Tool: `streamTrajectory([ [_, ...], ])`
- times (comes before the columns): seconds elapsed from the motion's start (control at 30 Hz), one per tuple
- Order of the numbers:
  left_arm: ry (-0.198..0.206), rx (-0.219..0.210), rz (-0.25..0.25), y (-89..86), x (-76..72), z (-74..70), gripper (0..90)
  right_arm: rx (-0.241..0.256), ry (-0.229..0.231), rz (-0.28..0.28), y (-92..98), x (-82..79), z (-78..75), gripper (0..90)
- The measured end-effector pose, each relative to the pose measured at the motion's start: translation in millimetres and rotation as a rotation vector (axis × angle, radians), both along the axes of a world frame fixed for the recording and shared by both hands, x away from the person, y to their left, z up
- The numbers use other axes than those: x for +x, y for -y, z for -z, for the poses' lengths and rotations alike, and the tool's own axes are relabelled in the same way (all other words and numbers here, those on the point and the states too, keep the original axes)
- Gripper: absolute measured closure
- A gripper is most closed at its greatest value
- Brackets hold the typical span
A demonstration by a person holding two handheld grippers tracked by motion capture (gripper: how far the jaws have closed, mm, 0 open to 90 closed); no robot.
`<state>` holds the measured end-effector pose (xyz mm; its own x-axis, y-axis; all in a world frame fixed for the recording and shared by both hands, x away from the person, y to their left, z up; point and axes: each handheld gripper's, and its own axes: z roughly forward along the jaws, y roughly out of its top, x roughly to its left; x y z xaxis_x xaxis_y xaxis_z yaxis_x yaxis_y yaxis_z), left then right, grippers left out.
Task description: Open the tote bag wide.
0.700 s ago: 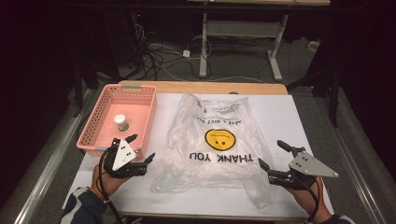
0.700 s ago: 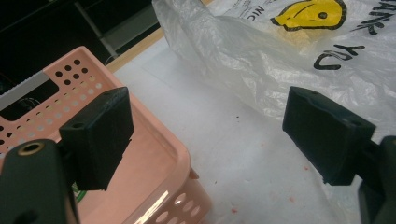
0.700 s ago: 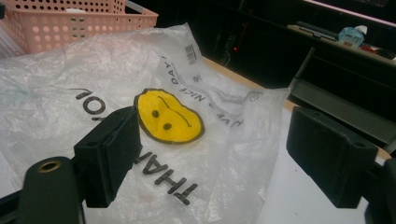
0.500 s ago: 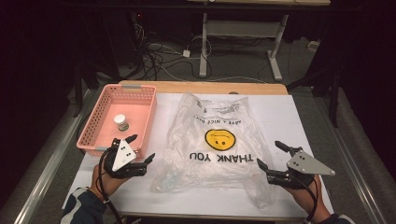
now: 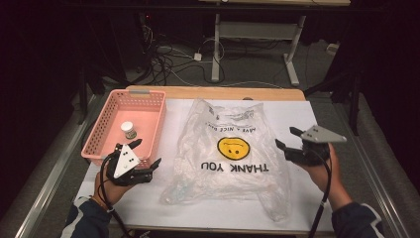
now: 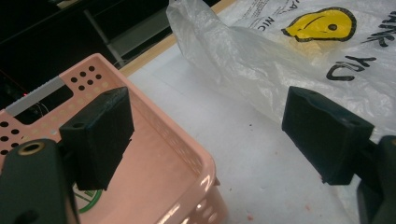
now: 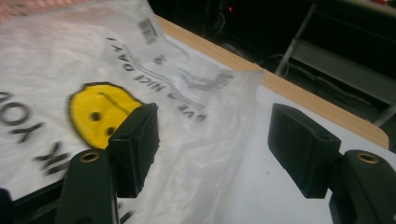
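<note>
White table (image 5: 302,198), bag (image 5: 233,153) between open grippers.

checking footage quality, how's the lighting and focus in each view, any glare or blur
High view: the table is lit evenly, the room behind is almost black, and the plastic bag shows mild sheen. Left gripper view: the jaws are soft, the pink basket has a small glare spot on its near corner. Right gripper view: jaws and near print blurred.
</note>
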<state>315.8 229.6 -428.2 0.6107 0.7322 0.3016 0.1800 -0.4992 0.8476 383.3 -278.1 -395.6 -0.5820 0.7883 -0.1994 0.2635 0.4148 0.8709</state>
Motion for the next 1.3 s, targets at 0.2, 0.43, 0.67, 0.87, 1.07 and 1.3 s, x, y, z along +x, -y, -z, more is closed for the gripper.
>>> streamTrajectory([
  [0.2, -0.004, -0.002, 0.006, 0.9, 2.1, 2.3, 16.5, -0.006, -0.062, 0.039, -16.7, 61.1, -1.1, 36.7],
  [0.43, -0.019, 0.001, 0.02, -0.8, -0.5, 4.7, 16.5, -0.066, -0.183, 0.094, -30.3, 124.2, 10.2, 35.7],
  [0.67, -0.05, 0.036, 0.028, 5.7, -5.4, 11.1, 16.5, -0.08, -0.338, 0.114, -44.9, 181.5, 37.2, 45.9],
  [0.87, -0.056, 0.066, 0.05, 10.3, -6.8, 14.6, 16.5, -0.138, -0.335, 0.142, -56.7, 186.0, 46.1, 84.1],
  [1.07, -0.049, 0.066, 0.057, 8.4, -6.8, 13.4, 16.5, -0.109, -0.331, 0.238, -42.5, 183.0, 47.2, 90.0],
  [1.3, -0.048, 0.069, 0.028, 5.4, -5.5, 12.2, 16.5, -0.023, -0.315, 0.473, 15.9, 169.6, 43.3, 90.0],
])
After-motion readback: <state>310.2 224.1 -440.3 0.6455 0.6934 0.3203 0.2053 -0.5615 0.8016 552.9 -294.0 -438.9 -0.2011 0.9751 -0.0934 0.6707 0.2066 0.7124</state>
